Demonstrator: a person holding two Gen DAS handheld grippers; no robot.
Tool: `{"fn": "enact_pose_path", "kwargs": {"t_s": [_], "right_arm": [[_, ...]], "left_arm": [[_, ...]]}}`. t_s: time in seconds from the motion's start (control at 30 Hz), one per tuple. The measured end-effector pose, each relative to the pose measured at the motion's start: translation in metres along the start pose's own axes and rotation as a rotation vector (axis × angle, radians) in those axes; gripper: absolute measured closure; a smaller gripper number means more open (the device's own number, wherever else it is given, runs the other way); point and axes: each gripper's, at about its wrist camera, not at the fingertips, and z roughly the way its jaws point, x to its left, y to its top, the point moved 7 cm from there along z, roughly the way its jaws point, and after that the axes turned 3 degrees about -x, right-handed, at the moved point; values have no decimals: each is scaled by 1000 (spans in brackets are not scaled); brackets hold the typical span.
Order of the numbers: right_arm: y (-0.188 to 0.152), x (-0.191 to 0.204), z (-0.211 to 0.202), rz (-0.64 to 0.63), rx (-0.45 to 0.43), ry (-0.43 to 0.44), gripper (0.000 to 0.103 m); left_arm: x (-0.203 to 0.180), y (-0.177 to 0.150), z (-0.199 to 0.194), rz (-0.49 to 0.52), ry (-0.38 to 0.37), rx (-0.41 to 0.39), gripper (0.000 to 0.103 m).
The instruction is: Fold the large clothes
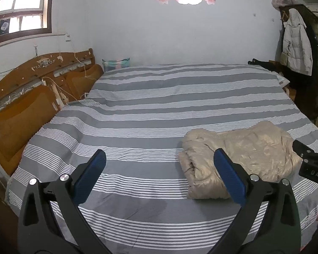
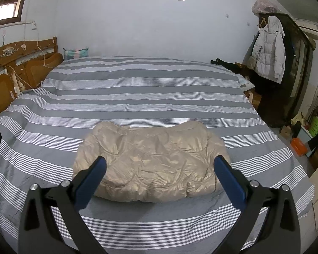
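A beige quilted puffer jacket (image 2: 150,160) lies folded into a compact bundle on the grey-and-white striped bed (image 2: 137,97). My right gripper (image 2: 159,165) hovers just in front of it, open, with the bundle showing between its blue pads and nothing held. In the left wrist view the same jacket (image 1: 250,154) sits to the right. My left gripper (image 1: 159,158) is open over bare bedsheet (image 1: 127,127), left of the bundle, its right pad overlapping the jacket's edge in the picture. The right gripper's black body (image 1: 311,165) enters at the right edge.
A wooden headboard (image 1: 21,105) with dangling cables runs along the bed's left side. A light padded coat (image 2: 269,50) hangs on a dark wardrobe at the right. Boxes, a green basket (image 2: 317,124) and an orange item crowd the floor at the right. A small pillow (image 2: 76,53) lies by the far wall.
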Motion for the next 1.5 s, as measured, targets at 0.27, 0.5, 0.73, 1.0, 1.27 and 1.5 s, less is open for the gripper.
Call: {"fn": "enact_pose_path", "kwargs": {"t_s": [0.27,0.5,0.73,1.0,1.27,1.5], "right_arm": [[-1,1,1,-3,3,2,2],[-1,0,1,-1,2,2,2],[0,-1,1,2,-2,3,2],[-1,-3,2,7,-1,5,2],[0,-4,2,5,-1,2,2],[1,-2,2,1,-1,2,2]], "left_arm": [[0,-2,2,-1,-23,14,3],[1,-1,0,-5,-36,7,3],[-1,0,-1,-4,-45,12,3],[3,1,0,-11,-42,19,3],[3,0,0,-10,-42,20,3],[8,-2,3,-20,-42,29,3]]}}
